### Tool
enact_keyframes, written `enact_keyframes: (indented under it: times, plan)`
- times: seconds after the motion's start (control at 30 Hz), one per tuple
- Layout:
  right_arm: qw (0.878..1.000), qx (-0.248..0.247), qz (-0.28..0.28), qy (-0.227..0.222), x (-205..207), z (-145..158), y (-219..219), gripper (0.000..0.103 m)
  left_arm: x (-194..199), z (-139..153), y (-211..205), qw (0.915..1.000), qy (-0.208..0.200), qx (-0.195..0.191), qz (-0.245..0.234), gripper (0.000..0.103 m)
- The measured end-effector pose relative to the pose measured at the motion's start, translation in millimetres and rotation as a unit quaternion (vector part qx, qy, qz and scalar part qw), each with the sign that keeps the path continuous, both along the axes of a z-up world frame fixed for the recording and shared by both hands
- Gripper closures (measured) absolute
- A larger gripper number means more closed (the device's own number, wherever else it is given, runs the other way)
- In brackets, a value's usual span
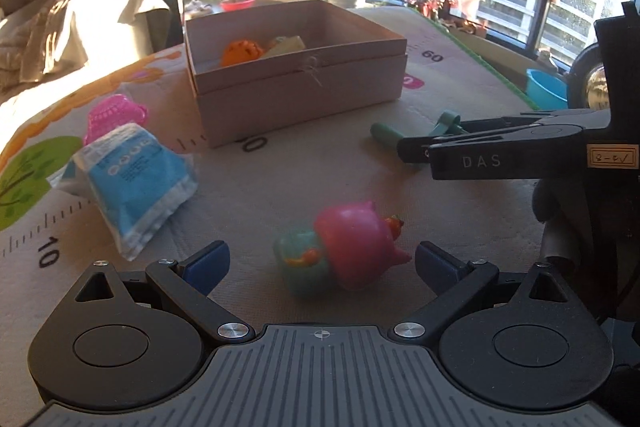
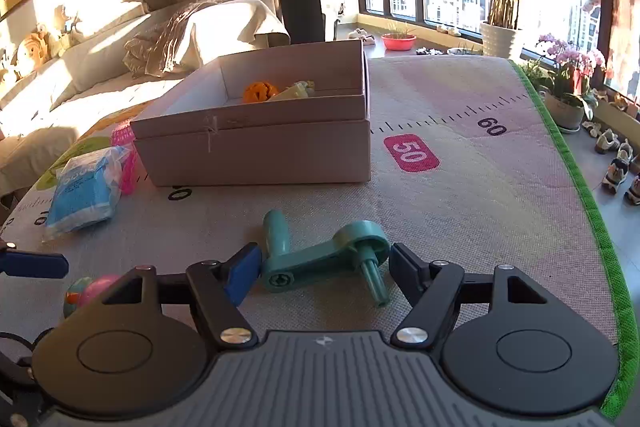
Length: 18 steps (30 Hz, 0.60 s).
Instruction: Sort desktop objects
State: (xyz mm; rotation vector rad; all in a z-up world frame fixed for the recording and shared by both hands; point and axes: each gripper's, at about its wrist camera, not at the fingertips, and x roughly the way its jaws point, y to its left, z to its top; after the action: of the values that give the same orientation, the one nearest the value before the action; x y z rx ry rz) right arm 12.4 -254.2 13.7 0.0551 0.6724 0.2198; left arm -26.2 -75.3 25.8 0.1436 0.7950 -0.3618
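Tongs: left (image 1: 322,263) open around blurred pink toy (image 1: 352,247) | right (image 2: 324,269) open around teal crank (image 2: 316,259)

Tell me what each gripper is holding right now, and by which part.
Nothing. The left gripper brackets the pink toy; the right gripper brackets the teal crank, pads not pressing.

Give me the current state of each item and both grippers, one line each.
Cardboard box: open-topped, upright on the mat.
Orange ball: inside the box.
Teal crank handle: lying on the mat between the right gripper's open jaws, ungripped.
Pink and teal toy: on its side, between the left gripper's jaws, ungripped.
Blue packet: on the mat, outside the box.
Left gripper: open.
Right gripper: open.
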Motion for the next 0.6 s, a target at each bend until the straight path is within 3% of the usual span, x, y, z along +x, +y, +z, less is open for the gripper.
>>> enact_keyframes:
  times: [0.1,0.23,0.6]
  plan:
    - [1.000,0.006,0.001,0.000,0.8,0.0,-1.1,0.032,4.2,-5.6,-5.8,0.9999,0.002,0.016,0.001,0.011]
    - [0.999,-0.026,0.025,-0.003,-0.1,1.0,11.3,0.029,2.9,-8.3,-4.1,0.9999,-0.003,0.014,-0.002,0.024]
    - [0.996,-0.066,0.057,0.003,1.2,2.7,29.6,0.032,5.9,-3.8,23.7,0.9994,-0.012,0.013,0.030,0.030]
